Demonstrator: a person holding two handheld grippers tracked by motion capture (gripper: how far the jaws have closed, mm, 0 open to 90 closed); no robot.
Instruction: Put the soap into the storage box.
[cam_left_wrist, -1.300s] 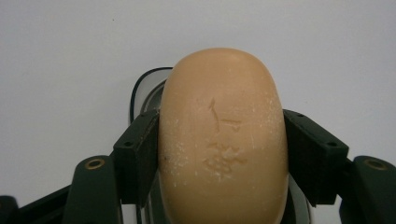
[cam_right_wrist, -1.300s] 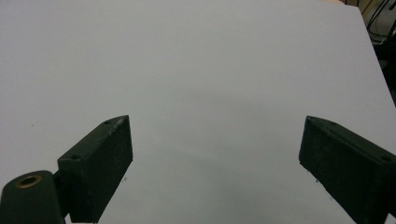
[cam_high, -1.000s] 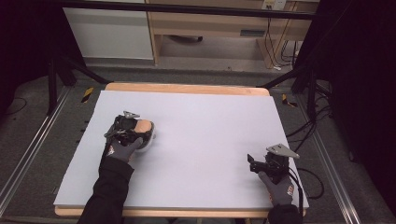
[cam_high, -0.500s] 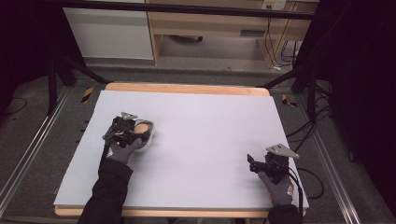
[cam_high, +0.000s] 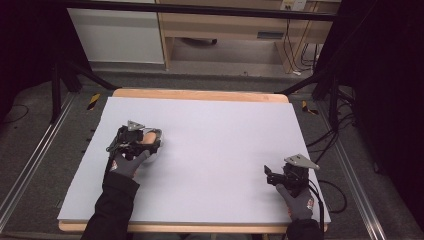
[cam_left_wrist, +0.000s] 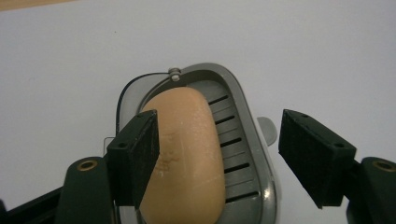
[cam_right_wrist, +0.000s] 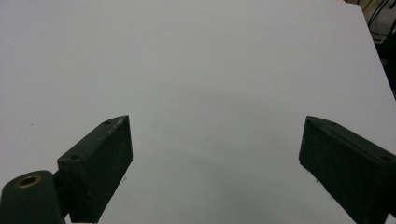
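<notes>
My left hand-held gripper is sliding right along the bench, jaws spread and released around the soap lying in its grey dish; I judge a grasp is coming. My right hand-held gripper is idling, released.

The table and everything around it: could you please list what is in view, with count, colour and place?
Table: one, pale grey-white top with wooden edges, centre of the high view.
Soap dish: one, grey with drain slots, on the table's left part.
Soap bar: one, peach-orange, lying in the soap dish.
Cabinet: one, white, on the floor beyond the table.
Wooden shelf unit: one, light wood, beside the cabinet.
Left gripper: one, black, open, jaws either side of the soap bar and dish.
Right gripper: one, black, open over bare table near the right corner.
Gloved hands: two, grey gloves, dark sleeves.
</notes>
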